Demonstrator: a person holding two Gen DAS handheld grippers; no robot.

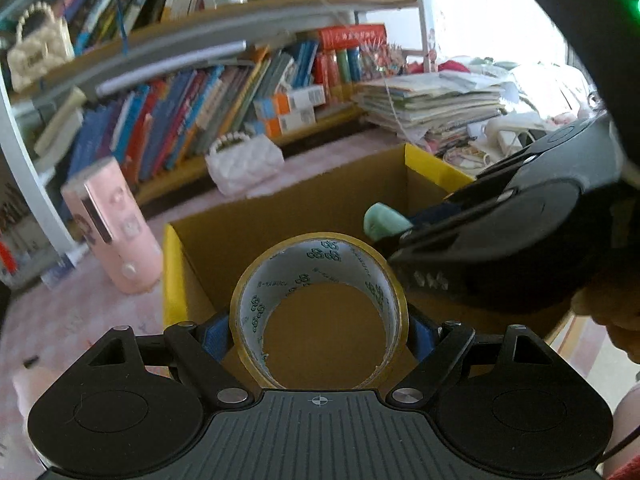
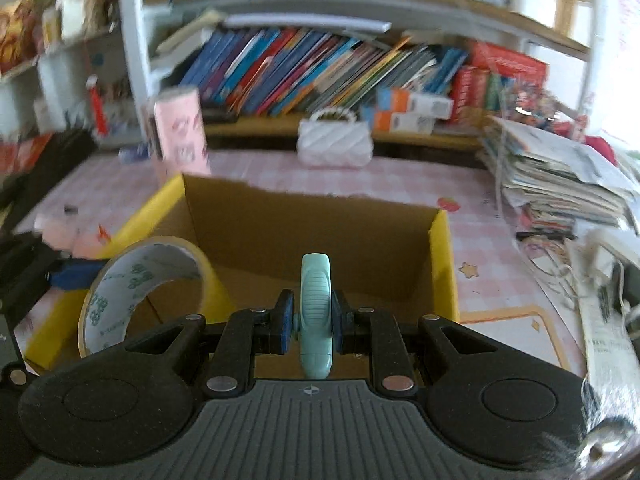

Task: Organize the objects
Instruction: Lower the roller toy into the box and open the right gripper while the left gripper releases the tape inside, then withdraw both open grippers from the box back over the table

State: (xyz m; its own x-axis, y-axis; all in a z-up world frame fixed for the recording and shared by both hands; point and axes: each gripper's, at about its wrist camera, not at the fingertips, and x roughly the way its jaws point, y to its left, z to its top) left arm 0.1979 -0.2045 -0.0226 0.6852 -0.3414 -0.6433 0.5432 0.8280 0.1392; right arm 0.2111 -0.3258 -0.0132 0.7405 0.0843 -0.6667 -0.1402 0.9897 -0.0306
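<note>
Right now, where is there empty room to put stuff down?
The box looks empty inside, so there is room there. Bare tablecloth lies between the box, the white purse and the paper pile. It is crowded at that pile and along the bookshelf. The left claw grips the tape; the right claw grips a mint thing.

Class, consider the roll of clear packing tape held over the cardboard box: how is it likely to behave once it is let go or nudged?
The roll of tape is a hollow ring, so it probably weighs little. Its round rim suggests it may roll if it lands on edge in the cardboard box. Its smooth, glossy outside looks slippery, yet the left claw grips it across its flat sides, so it seems stiff.
</note>
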